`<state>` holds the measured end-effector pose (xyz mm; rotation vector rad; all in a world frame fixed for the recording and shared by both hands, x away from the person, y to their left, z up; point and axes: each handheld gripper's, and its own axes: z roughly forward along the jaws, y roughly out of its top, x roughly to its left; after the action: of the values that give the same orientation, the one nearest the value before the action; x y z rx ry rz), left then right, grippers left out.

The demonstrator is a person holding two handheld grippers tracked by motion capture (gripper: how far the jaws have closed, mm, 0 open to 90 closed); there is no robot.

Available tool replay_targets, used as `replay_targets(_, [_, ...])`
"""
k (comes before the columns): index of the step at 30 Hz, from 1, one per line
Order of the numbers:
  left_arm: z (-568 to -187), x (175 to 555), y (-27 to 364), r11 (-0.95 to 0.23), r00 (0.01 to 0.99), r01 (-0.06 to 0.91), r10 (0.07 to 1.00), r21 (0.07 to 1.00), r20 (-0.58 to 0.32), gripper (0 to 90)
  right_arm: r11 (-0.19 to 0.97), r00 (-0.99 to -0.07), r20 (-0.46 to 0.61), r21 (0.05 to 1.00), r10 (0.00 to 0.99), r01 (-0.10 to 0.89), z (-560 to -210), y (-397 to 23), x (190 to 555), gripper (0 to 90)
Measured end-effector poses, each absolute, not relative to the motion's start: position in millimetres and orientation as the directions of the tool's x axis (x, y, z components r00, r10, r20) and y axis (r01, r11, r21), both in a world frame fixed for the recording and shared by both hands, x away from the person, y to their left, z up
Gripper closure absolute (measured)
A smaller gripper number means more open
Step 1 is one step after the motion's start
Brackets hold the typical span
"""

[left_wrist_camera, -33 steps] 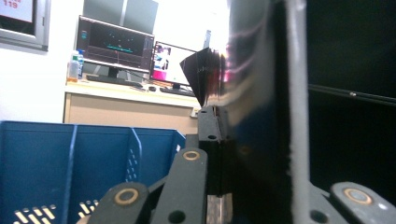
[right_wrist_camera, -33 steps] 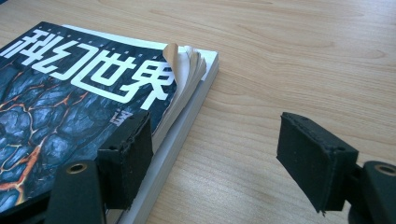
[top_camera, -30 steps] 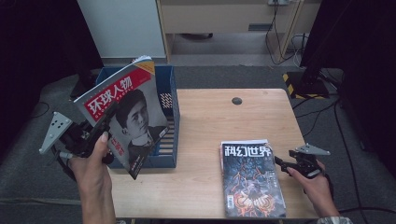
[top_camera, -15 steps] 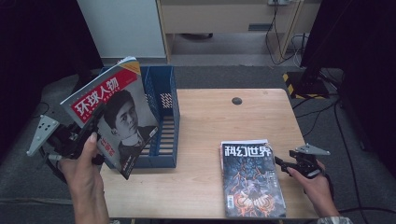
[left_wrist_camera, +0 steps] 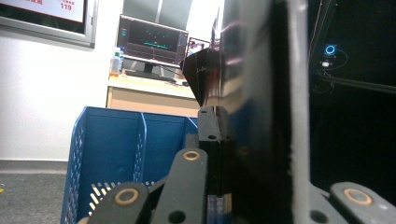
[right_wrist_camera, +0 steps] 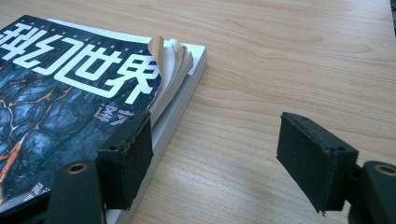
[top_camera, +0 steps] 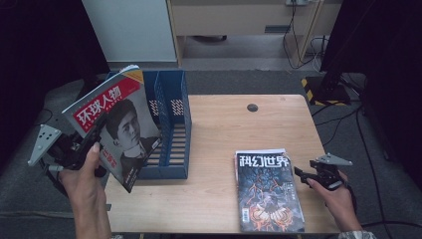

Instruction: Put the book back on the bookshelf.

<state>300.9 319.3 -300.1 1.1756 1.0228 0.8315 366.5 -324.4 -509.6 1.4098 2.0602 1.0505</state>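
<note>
The right gripper (top_camera: pixel 300 173) rests open on the table (top_camera: pixel 219 144) by the stack of magazines (top_camera: pixel 268 191), maybe to grab one next. At nine o'clock, the left gripper (top_camera: pixel 94 152) pinches a tilted magazine (top_camera: pixel 117 129) so it can slide into the blue rack (top_camera: pixel 171 124). The rack's front wall stands in the way.

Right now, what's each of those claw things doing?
Left gripper: closed on the portrait magazine.
Right gripper: open, holding nothing, beside the magazine stack.
</note>
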Motion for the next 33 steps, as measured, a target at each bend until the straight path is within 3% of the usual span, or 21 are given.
replay_targets(20, [-287.5,283.7,347.7,0.191,0.29,-0.082,0.944,0.978,-0.16,86.6,0.188,-0.382,0.069,0.783,0.922,0.594,-510.0,-326.6,366.1,27.0])
replay_targets(33, [-290.6,280.0,379.5,0.145,0.214,-0.076,0.969,0.986,-0.126,86.6,0.203,-0.388,0.054,0.781,0.92,0.591,-510.4,-323.4,365.1,27.0])
